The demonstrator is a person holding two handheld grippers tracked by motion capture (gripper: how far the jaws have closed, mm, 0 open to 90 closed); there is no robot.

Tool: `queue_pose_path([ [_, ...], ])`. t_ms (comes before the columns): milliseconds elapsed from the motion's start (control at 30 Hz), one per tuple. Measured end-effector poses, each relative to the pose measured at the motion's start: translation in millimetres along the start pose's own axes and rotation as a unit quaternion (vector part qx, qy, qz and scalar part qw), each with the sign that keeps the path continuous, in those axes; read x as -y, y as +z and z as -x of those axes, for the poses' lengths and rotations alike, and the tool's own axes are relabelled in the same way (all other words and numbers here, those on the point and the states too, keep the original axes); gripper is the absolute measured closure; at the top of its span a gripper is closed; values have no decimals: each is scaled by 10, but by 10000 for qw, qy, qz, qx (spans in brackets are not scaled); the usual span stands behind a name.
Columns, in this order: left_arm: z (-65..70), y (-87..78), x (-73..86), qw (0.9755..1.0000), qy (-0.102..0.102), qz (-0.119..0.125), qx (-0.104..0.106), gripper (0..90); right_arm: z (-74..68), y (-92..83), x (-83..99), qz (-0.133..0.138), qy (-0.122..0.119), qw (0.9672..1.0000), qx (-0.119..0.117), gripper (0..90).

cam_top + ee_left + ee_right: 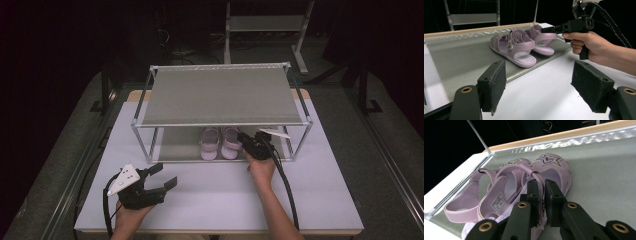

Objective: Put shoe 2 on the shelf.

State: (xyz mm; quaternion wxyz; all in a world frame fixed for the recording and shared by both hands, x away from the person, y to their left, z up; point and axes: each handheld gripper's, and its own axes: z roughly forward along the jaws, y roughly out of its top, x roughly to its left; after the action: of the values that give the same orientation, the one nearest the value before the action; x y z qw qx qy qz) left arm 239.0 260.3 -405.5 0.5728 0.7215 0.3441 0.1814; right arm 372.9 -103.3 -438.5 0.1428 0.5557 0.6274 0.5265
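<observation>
A pair of lilac sandals stands on the lower shelf of a metal-framed rack. My right gripper reaches in under the top shelf from the right. In the right gripper view it is shut on the ankle strap of the right sandal, which has a star on its toe. The left sandal lies close beside it. My left gripper hovers low over the table's front left, open, its pads bare. Ahead of them are both sandals and the right gripper.
The rack's thin corner posts and top shelf fence in the lower shelf on all sides. White tabletop stretches between the rack and the front edge. A cable trails from the right gripper along the person's forearm. Dark floor surrounds the table.
</observation>
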Motion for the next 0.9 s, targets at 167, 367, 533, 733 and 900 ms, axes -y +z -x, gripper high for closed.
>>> queue_pose_path([
  [167,-3,-2,-3,10000,6,5,-7,275,-23,28,27,-46,-172,9998,74,820],
  [367,-8,2,-1,10000,-25,16,-19,275,-66,51,54,-51,-265,9996,81,818],
  [533,-6,13,0,10000,-30,16,-15,275,-34,46,55,-87,-492,9987,71,786],
  [733,-1,11,-3,10000,-6,9,0,275,-33,24,56,-58,-316,9995,1,737],
  [900,-4,0,3,10000,0,4,4,275,-66,-82,47,10,-52,9999,-122,730],
])
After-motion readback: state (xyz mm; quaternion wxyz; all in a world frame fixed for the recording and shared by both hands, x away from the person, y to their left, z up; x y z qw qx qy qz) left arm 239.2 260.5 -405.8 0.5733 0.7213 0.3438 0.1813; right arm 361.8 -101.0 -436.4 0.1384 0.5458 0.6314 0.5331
